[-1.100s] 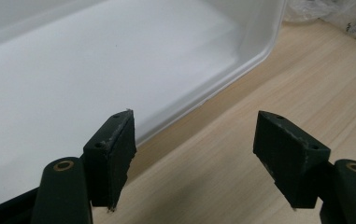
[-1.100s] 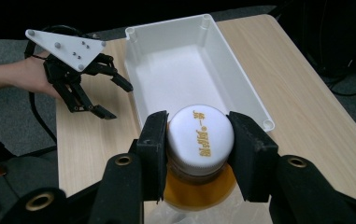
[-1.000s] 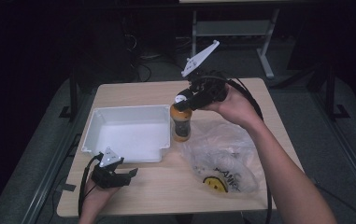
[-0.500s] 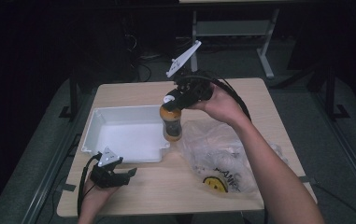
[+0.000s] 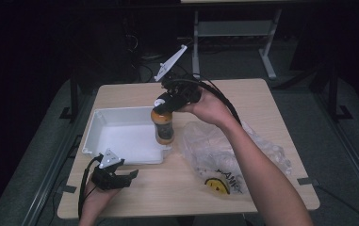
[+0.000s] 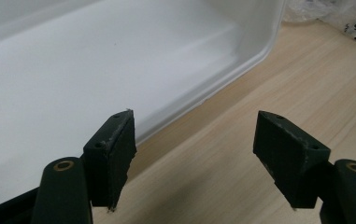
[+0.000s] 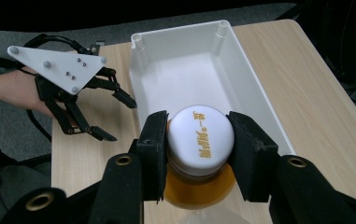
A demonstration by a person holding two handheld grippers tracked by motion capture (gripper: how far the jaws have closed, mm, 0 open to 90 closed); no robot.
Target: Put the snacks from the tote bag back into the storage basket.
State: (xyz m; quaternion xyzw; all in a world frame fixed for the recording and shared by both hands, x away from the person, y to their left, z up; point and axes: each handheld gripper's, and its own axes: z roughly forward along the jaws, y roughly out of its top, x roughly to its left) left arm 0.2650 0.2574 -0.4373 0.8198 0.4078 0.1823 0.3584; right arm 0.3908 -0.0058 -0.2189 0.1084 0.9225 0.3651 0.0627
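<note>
I've got the right gripper [image 7: 199, 140] clamped on the white cap of the orange bottle [image 5: 163, 123], one pad on each side of the cap, and the bottle hangs upright under it. From the high view the bottle sits in the air over the near right corner of the white tray [image 5: 102, 116], with its base just above the tray's rim on that side. In the right gripper view I'm looking straight down on the cap with its orange lettering, the amber body showing below it, and the open tray lying beyond on the bench [image 5: 243, 89]. Over on my other side, the left gripper [image 5: 129, 177] rests low on the bench just in front of the tray's near wall, its jaws standing apart with nothing between them; in the left gripper view I see bare wood between the pads and the tray's white outer wall running past the left one. To the right of the tray, a crumpled clear plastic bag [image 5: 224, 155] with a yellow smiley face lies flat on the bench, under my right forearm.
</note>
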